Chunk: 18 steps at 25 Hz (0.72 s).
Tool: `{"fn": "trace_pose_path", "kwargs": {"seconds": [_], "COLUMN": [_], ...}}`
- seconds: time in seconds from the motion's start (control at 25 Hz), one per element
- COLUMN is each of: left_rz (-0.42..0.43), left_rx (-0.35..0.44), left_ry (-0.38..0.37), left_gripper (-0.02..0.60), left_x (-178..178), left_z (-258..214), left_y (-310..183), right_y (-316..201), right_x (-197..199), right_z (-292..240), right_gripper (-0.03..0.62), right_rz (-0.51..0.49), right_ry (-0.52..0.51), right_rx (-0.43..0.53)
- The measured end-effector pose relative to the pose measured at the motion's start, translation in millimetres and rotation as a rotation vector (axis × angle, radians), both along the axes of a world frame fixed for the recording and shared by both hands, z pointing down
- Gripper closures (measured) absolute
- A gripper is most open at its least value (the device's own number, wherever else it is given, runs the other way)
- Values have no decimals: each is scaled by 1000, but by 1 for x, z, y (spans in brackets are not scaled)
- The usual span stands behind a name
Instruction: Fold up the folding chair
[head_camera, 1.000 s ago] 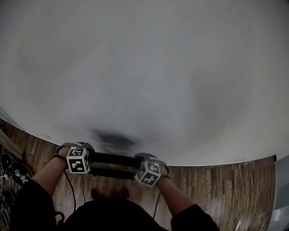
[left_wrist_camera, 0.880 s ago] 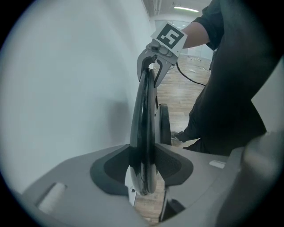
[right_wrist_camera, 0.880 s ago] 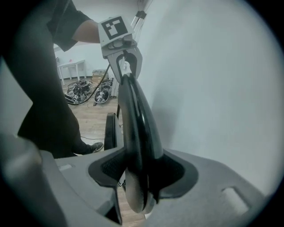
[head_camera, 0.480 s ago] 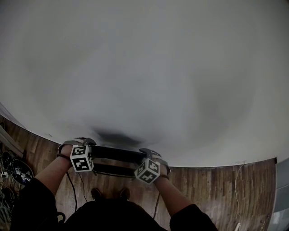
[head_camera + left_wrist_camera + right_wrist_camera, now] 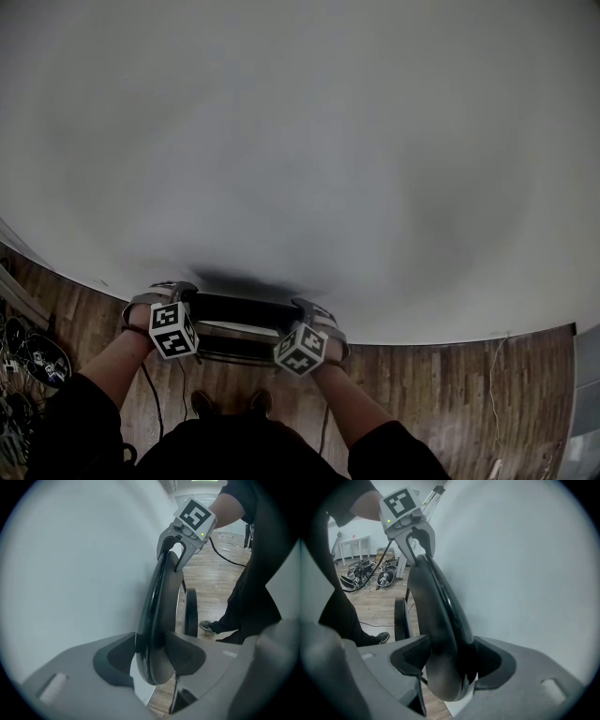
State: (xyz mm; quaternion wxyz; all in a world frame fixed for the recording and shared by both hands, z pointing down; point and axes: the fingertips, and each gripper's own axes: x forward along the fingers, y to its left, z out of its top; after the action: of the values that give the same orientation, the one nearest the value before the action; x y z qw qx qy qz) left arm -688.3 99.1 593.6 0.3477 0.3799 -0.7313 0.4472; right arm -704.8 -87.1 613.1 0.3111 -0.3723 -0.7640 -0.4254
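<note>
I have the folding chair [image 5: 239, 314] by its top edge, one pair of tongs at each end, right up against a pale wall [image 5: 300, 141]. In the head view it is only a dark bar between the left tongs [image 5: 181, 295] and the right tongs [image 5: 307, 312], standing where the wall meets the wooden floor [image 5: 441, 375], with my shoes [image 5: 200, 403] just behind it.

The left gripper view looks along that edge. The curved black back of the chair [image 5: 161, 602] runs between the pads of my left tongs [image 5: 152, 656] and on to the right tongs [image 5: 180, 550] at the far end. The jaws stand partly apart and have just been opening. The back fills the gap, and both pads look to lie against it. This view also shows a second dark panel [image 5: 190, 611] close behind the back, nearly parallel to it, which the head view hides.

The right gripper view gives the mirror of this. The padded back [image 5: 433, 606] sits between the pads of my right tongs [image 5: 445, 660], which are spread wider and have also just been opening, with the pads against both faces as far as I can see. The left tongs [image 5: 417, 541] clasp the far end. Only here do I see the room behind me: a tangle of cables and gear [image 5: 370, 576] on the floor, and one shoe [image 5: 382, 638].
</note>
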Motion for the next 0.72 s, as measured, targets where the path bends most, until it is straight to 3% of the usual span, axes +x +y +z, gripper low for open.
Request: {"fn": "trace_pose_path", "kwargs": {"seconds": [0.72], "left_rz": [-69], "left_rx": [-52], "left_ry": [-120], "left_gripper": [379], "left_x": [-34], "left_z": [-1], "left_y": [2], "right_y": [-2], "right_x": [-34], "right_z": [-1], "right_gripper": [296], "right_rz": [99], "right_ry": [-72], "right_rx": [24]}}
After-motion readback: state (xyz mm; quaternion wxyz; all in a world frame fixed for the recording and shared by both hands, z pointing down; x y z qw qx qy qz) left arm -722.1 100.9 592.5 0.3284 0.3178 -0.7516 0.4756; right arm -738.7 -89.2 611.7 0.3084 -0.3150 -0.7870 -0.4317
